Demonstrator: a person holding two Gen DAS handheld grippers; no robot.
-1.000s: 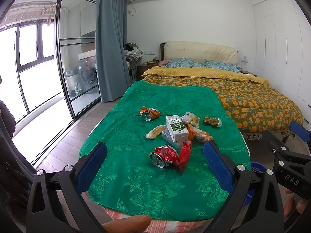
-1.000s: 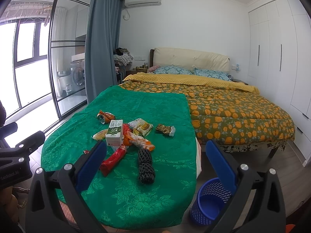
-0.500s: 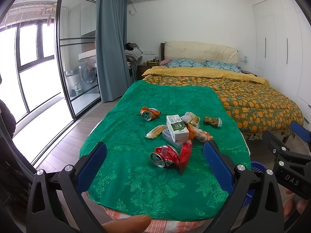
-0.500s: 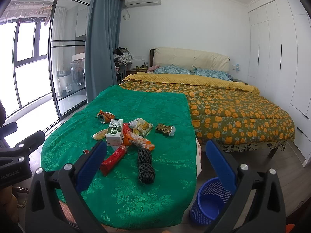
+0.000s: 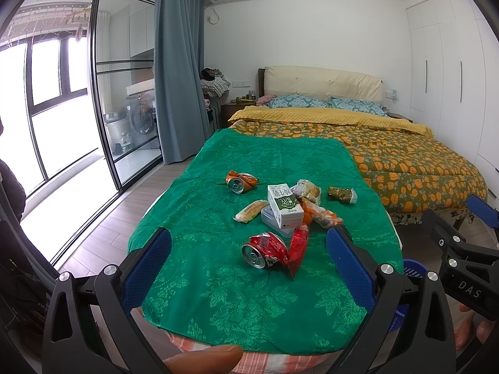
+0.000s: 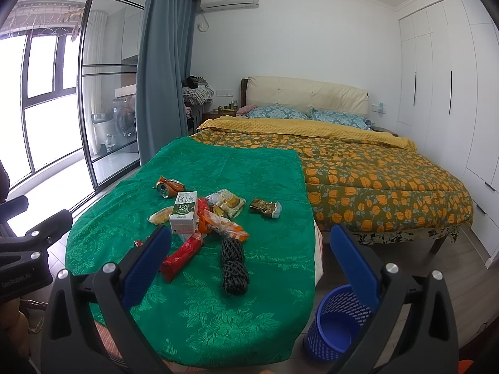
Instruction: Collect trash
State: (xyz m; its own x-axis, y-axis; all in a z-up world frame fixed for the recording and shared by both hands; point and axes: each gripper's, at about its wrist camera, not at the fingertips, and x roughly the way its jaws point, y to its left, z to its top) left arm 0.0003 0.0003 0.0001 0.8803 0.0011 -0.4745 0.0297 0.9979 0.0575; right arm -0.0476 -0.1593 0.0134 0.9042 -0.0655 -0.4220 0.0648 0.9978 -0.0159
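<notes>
Trash lies on a green-clothed table (image 5: 218,280): a crushed red can (image 5: 263,250), a red wrapper (image 5: 296,246), a green-and-white milk carton (image 5: 284,205), a crushed orange can (image 5: 240,182), a yellow snack pack (image 5: 251,211), an orange wrapper (image 5: 321,215) and a dark snack pack (image 5: 341,194). A black mesh net (image 6: 234,265) shows in the right wrist view. A blue basket (image 6: 338,324) stands on the floor right of the table. My left gripper (image 5: 249,268) is open and empty, just short of the red can. My right gripper (image 6: 249,265) is open and empty above the table's near edge.
A bed (image 6: 374,168) with an orange-flowered quilt stands behind and right of the table. White wardrobes (image 6: 452,93) line the right wall. A glass sliding door (image 5: 109,109) and grey curtain (image 5: 177,78) are at the left. The other gripper shows at the right edge of the left wrist view (image 5: 461,255).
</notes>
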